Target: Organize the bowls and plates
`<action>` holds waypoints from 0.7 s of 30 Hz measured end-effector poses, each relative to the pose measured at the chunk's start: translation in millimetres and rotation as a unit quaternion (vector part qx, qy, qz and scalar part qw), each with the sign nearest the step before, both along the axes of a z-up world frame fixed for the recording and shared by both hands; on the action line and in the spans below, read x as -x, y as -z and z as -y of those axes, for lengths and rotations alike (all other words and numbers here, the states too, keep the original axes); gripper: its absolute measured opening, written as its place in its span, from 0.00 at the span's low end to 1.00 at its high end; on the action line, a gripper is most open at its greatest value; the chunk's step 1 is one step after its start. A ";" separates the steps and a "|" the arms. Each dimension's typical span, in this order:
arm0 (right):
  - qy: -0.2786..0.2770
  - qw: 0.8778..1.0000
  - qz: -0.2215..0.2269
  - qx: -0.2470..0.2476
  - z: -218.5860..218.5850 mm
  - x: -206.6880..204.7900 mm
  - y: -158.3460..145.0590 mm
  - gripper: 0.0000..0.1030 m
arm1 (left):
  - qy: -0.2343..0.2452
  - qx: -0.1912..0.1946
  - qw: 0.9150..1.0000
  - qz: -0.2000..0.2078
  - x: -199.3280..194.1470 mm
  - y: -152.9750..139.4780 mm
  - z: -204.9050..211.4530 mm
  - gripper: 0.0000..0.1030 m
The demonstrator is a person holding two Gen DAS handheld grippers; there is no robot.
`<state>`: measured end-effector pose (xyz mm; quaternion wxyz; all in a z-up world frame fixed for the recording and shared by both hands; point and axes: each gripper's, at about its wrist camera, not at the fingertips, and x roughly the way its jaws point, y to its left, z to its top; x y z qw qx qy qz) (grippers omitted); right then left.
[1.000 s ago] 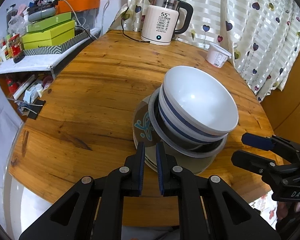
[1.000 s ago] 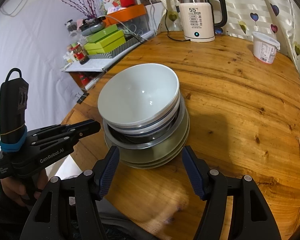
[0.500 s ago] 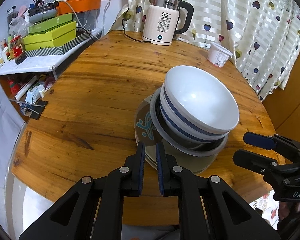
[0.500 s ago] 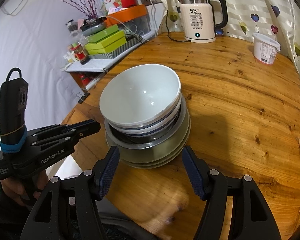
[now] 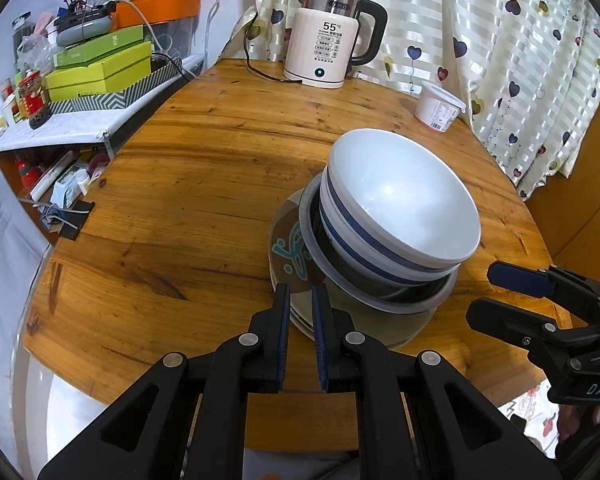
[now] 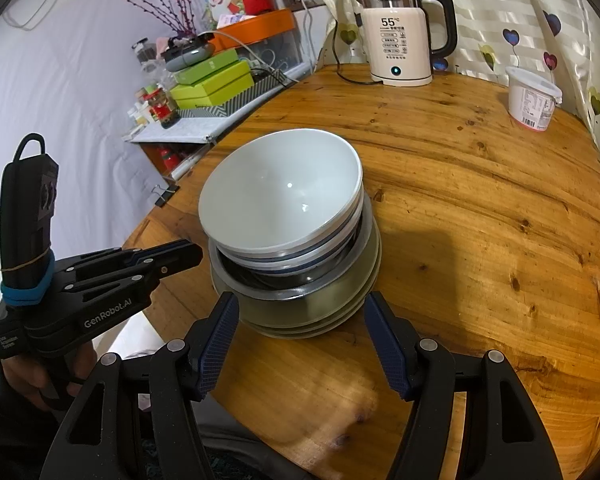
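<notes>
A round wooden table holds one pile of dishes. At the bottom of the pile are flat plates, and one of them has a blue pattern on it. On the plates sits a dark bowl with a grey rim. Inside that bowl sit white bowls with blue stripes, one in another (how many, you cannot tell for sure).

The left gripper is just in front of the pile, by the plate edge. Its two blue pads are almost together, and nothing is held between them. The right gripper is also in front of the pile. Its pads stand wide apart, one on each side of the plates, and they do not touch them.

Far behind the pile, a white kettle stands by the curtain. A white tub stands behind the pile too, more to the right.
</notes>
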<state>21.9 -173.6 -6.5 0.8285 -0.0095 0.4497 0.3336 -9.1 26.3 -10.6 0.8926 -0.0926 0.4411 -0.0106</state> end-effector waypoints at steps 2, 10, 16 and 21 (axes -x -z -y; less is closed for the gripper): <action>-0.001 1.000 0.000 0.000 -1.3 0.2 -0.7 0.64 | 0.000 -0.001 1.000 -0.001 -0.7 0.6 -0.4 0.11; -0.002 1.000 0.000 0.001 -2.1 0.0 -1.1 0.64 | 0.000 -0.002 1.000 -0.003 -0.4 1.5 -0.6 0.11; -0.001 1.000 0.000 0.001 -2.6 0.3 -1.2 0.64 | 0.001 -0.003 1.000 -0.004 -0.7 1.7 -0.1 0.11; -0.003 1.000 0.001 0.002 -5.2 0.7 -1.9 0.64 | 0.002 -0.003 1.000 -0.005 -0.1 1.3 -0.4 0.11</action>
